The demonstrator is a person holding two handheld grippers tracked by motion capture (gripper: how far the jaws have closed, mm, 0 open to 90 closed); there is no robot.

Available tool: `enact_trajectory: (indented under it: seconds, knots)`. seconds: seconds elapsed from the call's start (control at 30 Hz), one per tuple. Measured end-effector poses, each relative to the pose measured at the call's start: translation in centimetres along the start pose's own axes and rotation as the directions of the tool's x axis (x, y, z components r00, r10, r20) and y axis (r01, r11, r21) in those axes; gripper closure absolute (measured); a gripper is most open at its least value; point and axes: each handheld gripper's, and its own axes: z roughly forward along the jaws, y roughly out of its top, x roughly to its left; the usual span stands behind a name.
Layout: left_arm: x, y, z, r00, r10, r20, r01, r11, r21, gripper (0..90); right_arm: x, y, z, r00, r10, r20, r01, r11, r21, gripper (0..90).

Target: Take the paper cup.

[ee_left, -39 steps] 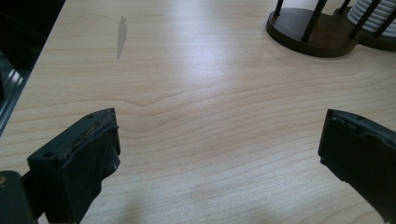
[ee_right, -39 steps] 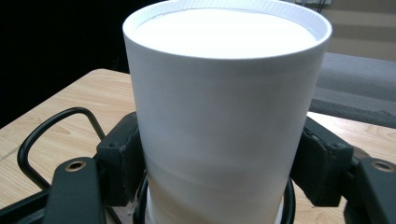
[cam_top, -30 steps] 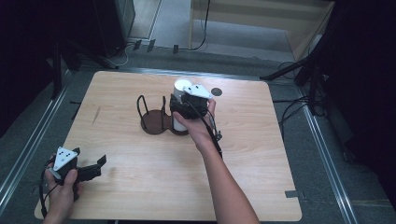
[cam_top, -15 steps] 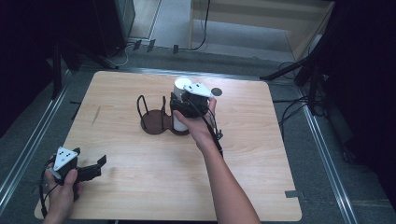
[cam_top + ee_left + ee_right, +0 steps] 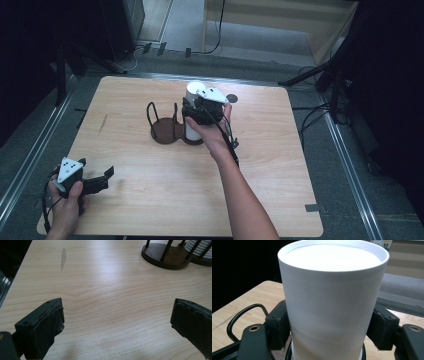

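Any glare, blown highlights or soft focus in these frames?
Right gripper view: the white cup has a blown-out top, its lower wall shaded. Left gripper view: a bright glare band runs across the table, and the near black pads look soft. High view: tabletop evenly lit, surroundings dark, whole frame slightly soft.

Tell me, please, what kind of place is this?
Probably a lab or recording workspace, not a home. A plain wooden table stands on grey floor between metal rails, with cables trailing at the back. A person works there with handheld grippers, the right gripper clamped on a white cup.
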Motion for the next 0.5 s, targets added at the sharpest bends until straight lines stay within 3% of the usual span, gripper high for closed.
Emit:
enact_trajectory:
  seconds: [0.5]
  knots:
    - [0.01, 0.01, 0.00, 1.0000, 0.002, 0.001, -0.002, 1.0000, 0.002, 0.0, 0.02, 0.94, -0.34, 1.0000, -0.002, 0.001, 0.002, 1.000, -0.022, 28.9]
